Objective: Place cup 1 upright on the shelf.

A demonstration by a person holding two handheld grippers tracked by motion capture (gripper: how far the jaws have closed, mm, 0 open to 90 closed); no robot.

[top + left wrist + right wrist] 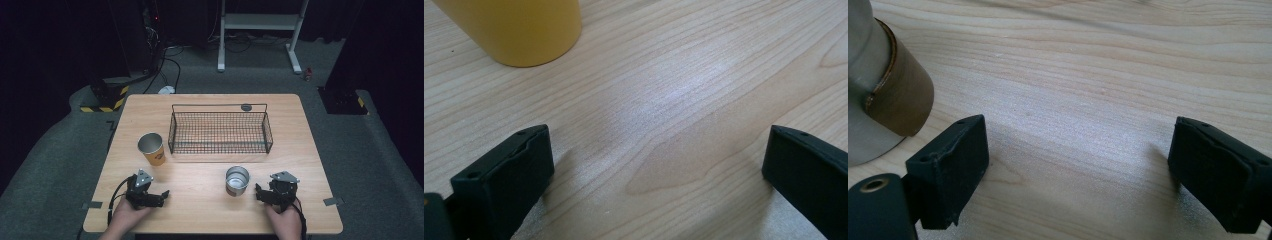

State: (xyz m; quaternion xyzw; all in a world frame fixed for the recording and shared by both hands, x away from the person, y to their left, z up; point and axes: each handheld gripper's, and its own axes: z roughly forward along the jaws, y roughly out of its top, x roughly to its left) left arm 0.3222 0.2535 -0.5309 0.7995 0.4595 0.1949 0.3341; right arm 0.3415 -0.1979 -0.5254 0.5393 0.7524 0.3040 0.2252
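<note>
The room is dark, with grey carpet, cables and a white stand frame behind a light wooden worktop (210, 205). From the high view I note a black wire basket (220, 132) standing toward the far middle of the worktop, with a small dark round object (246, 107) just behind its rear rim. An orange cup (151, 149) with a metallic inside stands upright just left of the basket, apart from it. A steel cup (237, 180) with a brown band stands upright nearer my side, in front of the basket and right of centre. My left gripper (159, 196) rests low over the near left of the worktop, in front of the orange cup and apart from it; my right gripper (260, 192) sits just right of the steel cup, near it, though I cannot tell from here whether they touch. A hand holds each gripper from the bottom edge. In the left gripper view, the left gripper (659, 160) has its fingers (506, 182) spread wide with bare wood between them; the orange cup (519, 30) stands ahead and to the left, clear of both fingers. In the right gripper view, the right gripper (1078, 160) likewise has its fingers (950, 170) wide apart over bare wood, holding nothing; the steel cup (878, 95) stands at the left edge, just beside the left finger but outside the gap.
</note>
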